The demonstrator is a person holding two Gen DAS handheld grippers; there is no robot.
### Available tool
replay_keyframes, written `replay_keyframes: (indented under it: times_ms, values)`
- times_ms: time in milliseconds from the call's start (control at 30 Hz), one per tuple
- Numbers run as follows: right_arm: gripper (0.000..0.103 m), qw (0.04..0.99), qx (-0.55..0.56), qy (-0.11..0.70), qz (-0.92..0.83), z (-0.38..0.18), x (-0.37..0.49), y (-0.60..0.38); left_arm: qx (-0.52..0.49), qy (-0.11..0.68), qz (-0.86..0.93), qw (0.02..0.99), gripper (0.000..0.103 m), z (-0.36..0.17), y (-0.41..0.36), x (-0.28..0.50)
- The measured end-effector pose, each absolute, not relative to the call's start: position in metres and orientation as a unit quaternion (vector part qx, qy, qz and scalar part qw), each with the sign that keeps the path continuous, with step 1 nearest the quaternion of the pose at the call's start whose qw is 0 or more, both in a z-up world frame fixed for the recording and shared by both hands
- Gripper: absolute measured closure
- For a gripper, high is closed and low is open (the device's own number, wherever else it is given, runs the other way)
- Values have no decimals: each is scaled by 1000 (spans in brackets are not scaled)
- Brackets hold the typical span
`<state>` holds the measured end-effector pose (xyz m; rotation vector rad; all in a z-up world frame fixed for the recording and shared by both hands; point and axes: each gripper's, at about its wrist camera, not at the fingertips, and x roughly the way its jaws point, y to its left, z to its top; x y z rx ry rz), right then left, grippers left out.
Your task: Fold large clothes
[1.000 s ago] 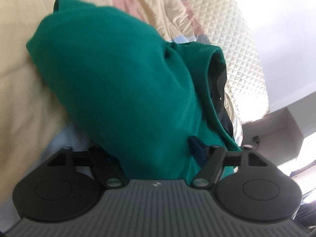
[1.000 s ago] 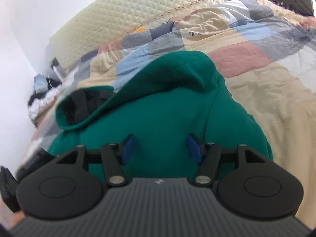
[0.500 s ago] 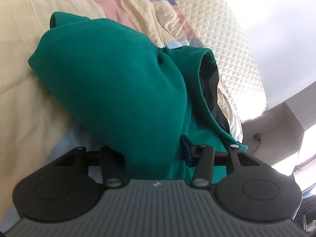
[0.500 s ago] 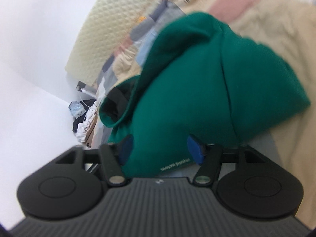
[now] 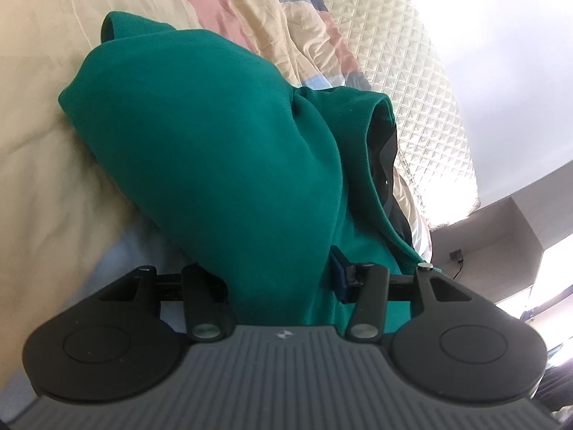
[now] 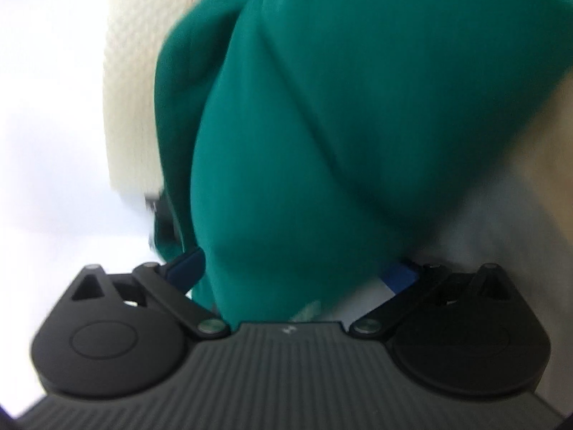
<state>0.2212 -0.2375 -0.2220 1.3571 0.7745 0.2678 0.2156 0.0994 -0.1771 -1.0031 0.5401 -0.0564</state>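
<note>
— Sweatshirt (image 5: 222, 150), green and bunched into a mound, lies on the patchwork quilt (image 5: 39, 114) straight ahead of the left gripper (image 5: 279, 279); where do we have hold of it?

— At the near edge. In the left wrist view a thick fold of the green cloth runs down between the fingers, and the blue pad (image 5: 338, 274) on one side presses against it — the other pad is buried under the fabric. So we read the left gripper as clamped on the sweatshirt.

— And the right gripper (image 6: 293, 272)?

— Its jaws are opening; they stand spread wide in the right wrist view, the blurred green cloth (image 6: 340, 125) hanging between them. One blue pad (image 6: 399, 274) stands clear of the fabric with pale bedding showing in the gap; the other sits just beside the cloth's edge. We see no pinch there.

— What lies past the mound?

— A dark lining (image 5: 385, 157) shows in the garment's opening, and a cream quilted headboard (image 5: 404, 71) rises behind the bed.
</note>
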Motion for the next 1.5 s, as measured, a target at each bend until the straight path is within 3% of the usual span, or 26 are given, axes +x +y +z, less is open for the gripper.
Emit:
replay_keyframes:
  times_ms: [167, 267, 367, 500, 667, 800, 867, 1067, 1233, 1500]
  values:
    - [0, 667, 686, 283, 74, -235, 217, -262, -486, 253, -29, 836, 48, -179, 101, 214]
    - [0, 705, 663, 246, 58, -220, 211, -269, -493, 253, -29, 832, 48, -179, 103, 214]
    - [0, 721, 639, 261, 65, -213, 219, -263, -494, 257, -30, 830, 48, -179, 104, 214]
    - [0, 723, 629, 278, 67, -217, 232, -256, -512, 267, -31, 816, 35, -181, 108, 217]
    - [0, 710, 646, 272, 60, -222, 237, -266, -554, 264, -32, 789, 30, -190, 117, 219]
    - [14, 728, 625, 278, 55, -218, 242, -260, -565, 266, -24, 781, 29, -197, 121, 224]
    - [28, 734, 617, 278, 62, -216, 244, -260, -565, 264, -25, 781, 30, -199, 122, 226]
    - [55, 767, 577, 264, 91, -200, 237, -272, -520, 254, -22, 815, 50, -185, 112, 220]
    - [62, 801, 540, 229, 119, -171, 227, -268, -516, 241, -42, 821, 59, -170, 118, 209]
    - [63, 835, 493, 186, 162, -121, 203, -265, -498, 224, -76, 834, 60, -130, 119, 180]
